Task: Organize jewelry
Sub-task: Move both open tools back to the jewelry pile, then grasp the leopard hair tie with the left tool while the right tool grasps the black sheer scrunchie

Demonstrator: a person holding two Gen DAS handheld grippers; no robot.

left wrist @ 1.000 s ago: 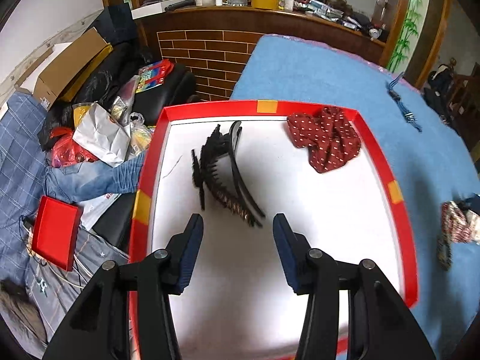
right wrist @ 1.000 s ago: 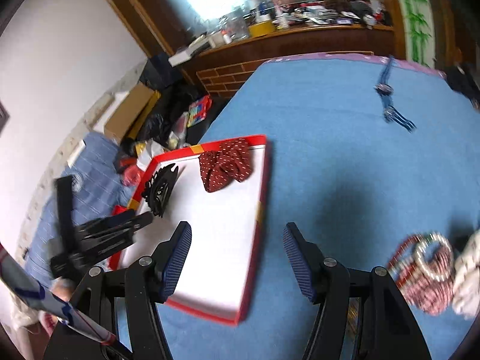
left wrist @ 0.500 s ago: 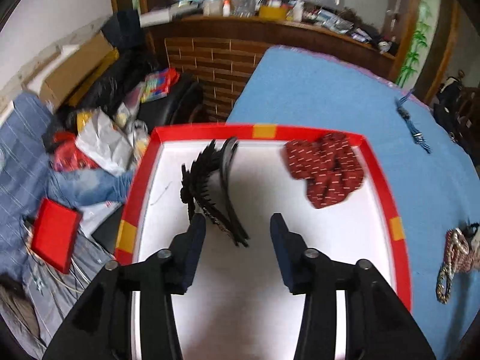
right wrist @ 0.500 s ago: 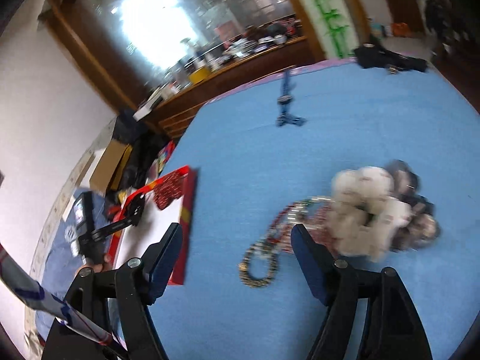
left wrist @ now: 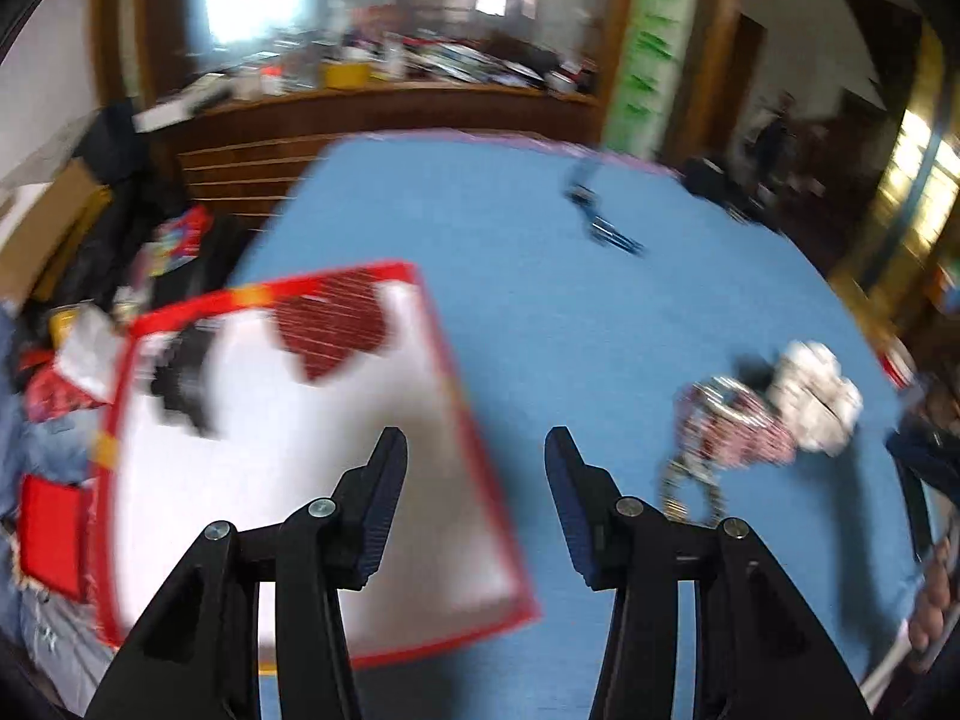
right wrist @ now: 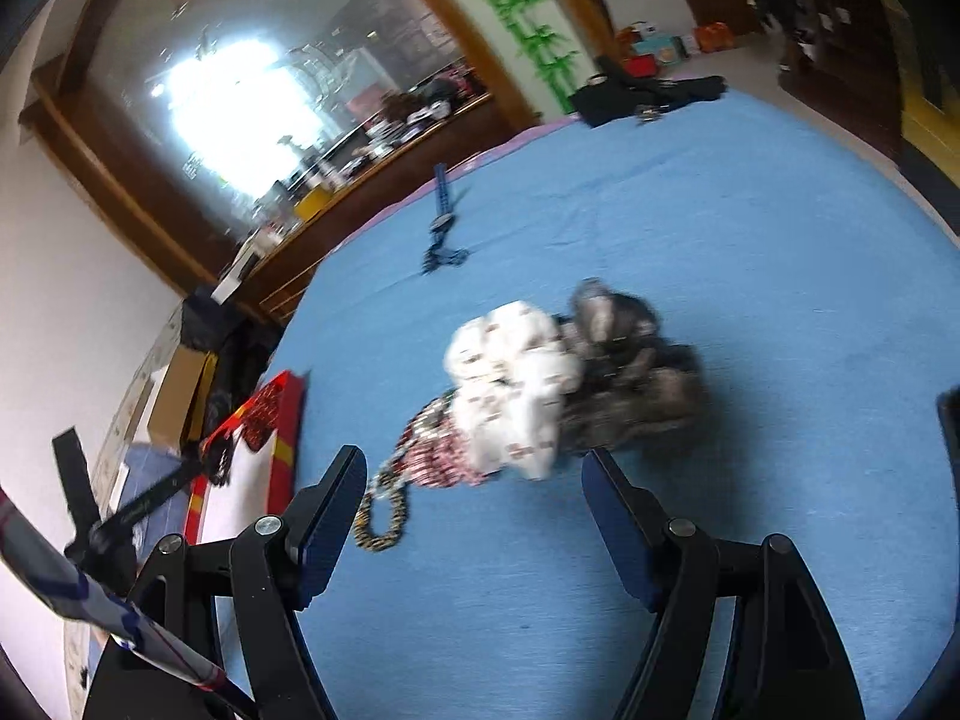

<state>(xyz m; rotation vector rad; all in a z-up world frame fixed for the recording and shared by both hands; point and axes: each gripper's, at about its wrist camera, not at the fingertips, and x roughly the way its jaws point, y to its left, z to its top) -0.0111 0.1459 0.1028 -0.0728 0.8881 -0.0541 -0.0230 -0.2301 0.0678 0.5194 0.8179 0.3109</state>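
Left claw (left wrist: 476,483) open and empty over the red-rimmed tray's (left wrist: 450,360) right edge, bead necklaces (right wrist: 432,450) and scrunchies (right wrist: 516,384) heaped on blue worktop (right wrist: 750,276) right of tray, right claw (right wrist: 474,516) open, empty, just short of heap.

The left gripper (left wrist: 475,480), with black arms and blue pads, hangs empty with its jaws apart above the blue cloth-covered table (left wrist: 540,300). Under its left finger lies a red-rimmed white tray (left wrist: 456,396) holding a dark red dotted scrunchie (left wrist: 333,333) and black hair clips (left wrist: 183,381). To the right, beaded bracelets (left wrist: 729,429) touch a white scrunchie (left wrist: 816,396).
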